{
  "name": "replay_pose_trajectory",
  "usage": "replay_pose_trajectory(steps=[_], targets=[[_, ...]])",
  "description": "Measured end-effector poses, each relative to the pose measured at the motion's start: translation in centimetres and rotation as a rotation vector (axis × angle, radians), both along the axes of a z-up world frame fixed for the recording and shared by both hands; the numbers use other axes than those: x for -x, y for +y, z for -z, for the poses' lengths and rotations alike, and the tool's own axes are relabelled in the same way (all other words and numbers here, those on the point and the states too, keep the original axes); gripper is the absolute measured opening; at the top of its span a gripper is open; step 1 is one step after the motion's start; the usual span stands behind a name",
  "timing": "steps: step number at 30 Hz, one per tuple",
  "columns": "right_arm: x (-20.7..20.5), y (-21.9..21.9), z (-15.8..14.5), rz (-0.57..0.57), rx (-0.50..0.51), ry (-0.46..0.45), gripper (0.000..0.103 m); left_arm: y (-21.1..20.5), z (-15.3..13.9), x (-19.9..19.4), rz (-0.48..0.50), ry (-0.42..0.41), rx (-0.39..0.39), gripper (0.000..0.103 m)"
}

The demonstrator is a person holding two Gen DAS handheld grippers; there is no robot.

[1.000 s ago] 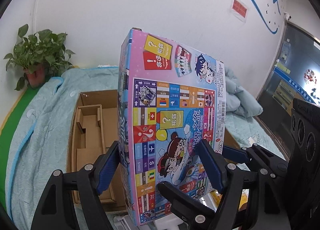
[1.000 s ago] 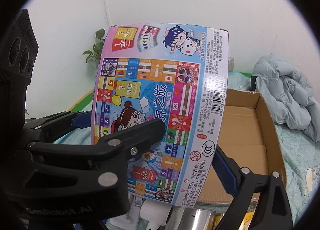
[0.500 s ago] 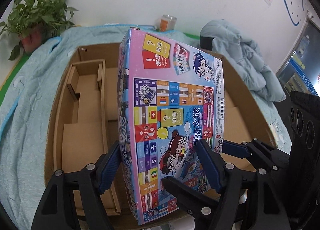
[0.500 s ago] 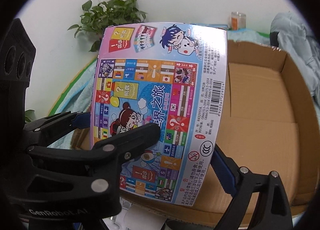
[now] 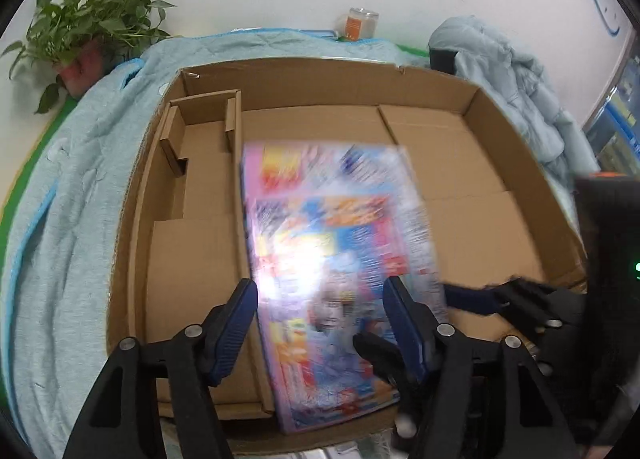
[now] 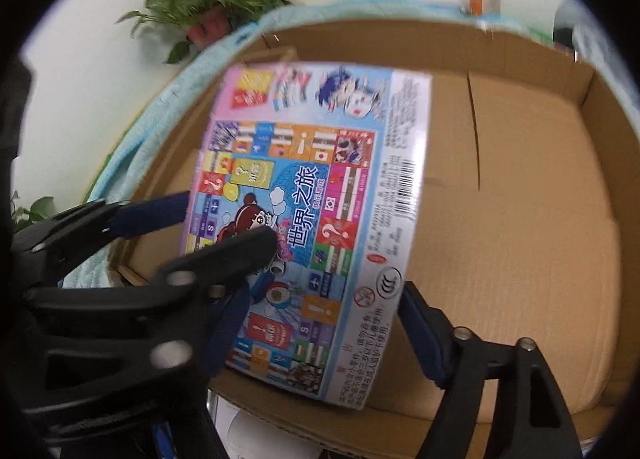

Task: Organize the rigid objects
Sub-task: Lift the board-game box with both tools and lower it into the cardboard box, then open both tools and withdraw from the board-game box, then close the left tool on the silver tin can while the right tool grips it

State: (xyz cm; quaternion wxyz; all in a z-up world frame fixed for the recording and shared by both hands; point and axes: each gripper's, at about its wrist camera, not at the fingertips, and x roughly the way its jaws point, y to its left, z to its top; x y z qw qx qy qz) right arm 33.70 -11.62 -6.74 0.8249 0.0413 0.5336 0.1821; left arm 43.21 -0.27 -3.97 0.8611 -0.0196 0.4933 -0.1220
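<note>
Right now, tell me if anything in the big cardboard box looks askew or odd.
The colourful shrink-wrapped board game box is motion-blurred and tilted over the brown cardboard box, beside its narrow divider section, not lying flat. Both grippers' jaws are closing as it drops. Nothing looks spilled or damaged.

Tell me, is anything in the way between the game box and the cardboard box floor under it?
Nothing visible is. The game box is over the bare floor of the cardboard box, right of the divider.
</note>
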Motion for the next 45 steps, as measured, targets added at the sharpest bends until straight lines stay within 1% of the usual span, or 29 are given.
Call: replay_pose_trajectory(steps=[2, 3, 6, 9, 11, 12, 13, 14, 15, 17, 18, 19, 20, 21, 22, 23, 24, 26, 27, 29, 31, 33, 35, 36, 38, 40, 42, 44, 45], targets=[[-0.4, -0.2, 0.4, 0.029, 0.007, 0.031, 0.06, -0.3, -0.8, 0.8, 0.015, -0.021, 0.015, 0.062], [-0.5, -0.2, 0.6, 0.033, 0.01, 0.045, 0.059, -0.4, -1.2, 1.3, 0.018, -0.037, 0.012, 0.062], [-0.2, -0.2, 0.4, 0.02, 0.027, 0.028, 0.059, -0.1, -2.6, 3.1, 0.033, -0.082, 0.021, 0.062], [0.5, -1.0, -0.2, 0.003, 0.008, 0.006, 0.061, 1.0, -3.8, 5.3, 0.015, -0.136, 0.047, 0.062], [2.5, -1.6, -1.8, -0.01, 0.049, -0.097, 0.064, 2.3, -4.5, 7.3, 0.001, -0.184, 0.066, 0.064], [4.2, -2.1, -3.3, 0.001, 0.081, -0.182, 0.075, 3.0, -4.6, 8.1, -0.009, -0.198, 0.073, 0.064], [5.3, -2.6, -4.3, 0.021, 0.084, -0.231, 0.082, 3.7, -4.7, 8.8, -0.02, -0.204, 0.082, 0.064], [6.1, -3.3, -4.9, 0.042, 0.077, -0.263, 0.086, 4.6, -4.7, 9.5, -0.035, -0.207, 0.094, 0.064], [7.3, -4.0, -5.5, 0.07, 0.074, -0.289, 0.086, 5.1, -4.6, 10.2, -0.043, -0.21, 0.103, 0.064], [9.1, -5.3, -5.8, 0.109, 0.09, -0.304, 0.086, 5.7, -4.8, 12.2, -0.058, -0.238, 0.103, 0.064], [9.6, -5.9, -5.9, 0.127, 0.107, -0.308, 0.086, 5.6, -5.1, 13.5, -0.059, -0.272, 0.091, 0.067], [10.1, -6.2, -5.8, 0.145, 0.127, -0.313, 0.086, 5.6, -5.2, 14.5, -0.048, -0.305, 0.082, 0.077], [11.2, -6.8, -5.6, 0.166, 0.145, -0.323, 0.086, 5.5, -5.5, 15.9, -0.061, -0.35, 0.067, 0.084], [11.6, -6.8, -5.5, 0.179, 0.15, -0.329, 0.086, 5.4, -5.8, 17.0, -0.075, -0.389, 0.058, 0.1], [12.6, -7.5, -5.3, 0.198, 0.144, -0.335, 0.086, 5.2, -6.2, 18.5, -0.096, -0.436, 0.052, 0.103], [13.3, -7.8, -5.3, 0.225, 0.135, -0.34, 0.086, 5.0, -6.4, 19.6, -0.105, -0.464, 0.05, 0.103], [14.6, -8.1, -5.3, 0.256, 0.116, -0.36, 0.086, 4.8, -6.6, 20.5, -0.107, -0.476, 0.044, 0.103], [16.4, -7.8, -5.3, 0.267, 0.11, -0.408, 0.086, 4.3, -7.3, 21.9, -0.11, -0.48, 0.024, 0.103], [17.4, -7.5, -5.3, 0.265, 0.11, -0.438, 0.086, 4.5, -7.8, 22.7, -0.116, -0.487, 0.017, 0.103], [19.2, -7.0, -5.2, 0.229, 0.085, -0.467, 0.086, 4.8, -9.3, 23.9, -0.12, -0.496, 0.001, 0.103], [20.5, -6.6, -5.4, 0.183, 0.069, -0.476, 0.086, 5.4, -11.5, 24.9, -0.119, -0.494, -0.041, 0.103], [21.5, -6.8, -5.3, 0.165, 0.062, -0.46, 0.086, 5.5, -13.1, 25.4, -0.111, -0.475, -0.094, 0.103], [22.5, -7.4, -4.8, 0.166, 0.038, -0.411, 0.086, 4.8, -13.8, 26.1, -0.069, -0.419, -0.147, 0.103], [22.8, -7.8, -4.4, 0.173, 0.022, -0.381, 0.086, 4.3, -13.6, 26.4, -0.047, -0.401, -0.144, 0.103], [23.2, -8.8, -3.4, 0.204, -0.036, -0.31, 0.086, 2.8, -12.2, 26.8, 0.004, -0.349, -0.054, 0.103], [23.2, -9.6, -2.1, 0.219, -0.106, -0.234, 0.086, 0.9, -9.6, 26.6, 0.033, -0.248, 0.062, 0.103], [22.7, -10.2, -1.0, 0.217, -0.168, -0.159, 0.085, -0.7, -7.7, 26.2, 0.057, -0.187, 0.109, 0.103], [22.3, -10.5, -0.2, 0.213, -0.242, -0.116, 0.086, -2.5, -5.9, 25.3, 0.096, -0.123, 0.173, 0.103], [21.6, -10.5, 0.4, 0.199, -0.283, -0.074, 0.086, -3.1, -5.0, 24.6, 0.11, -0.083, 0.216, 0.102]])
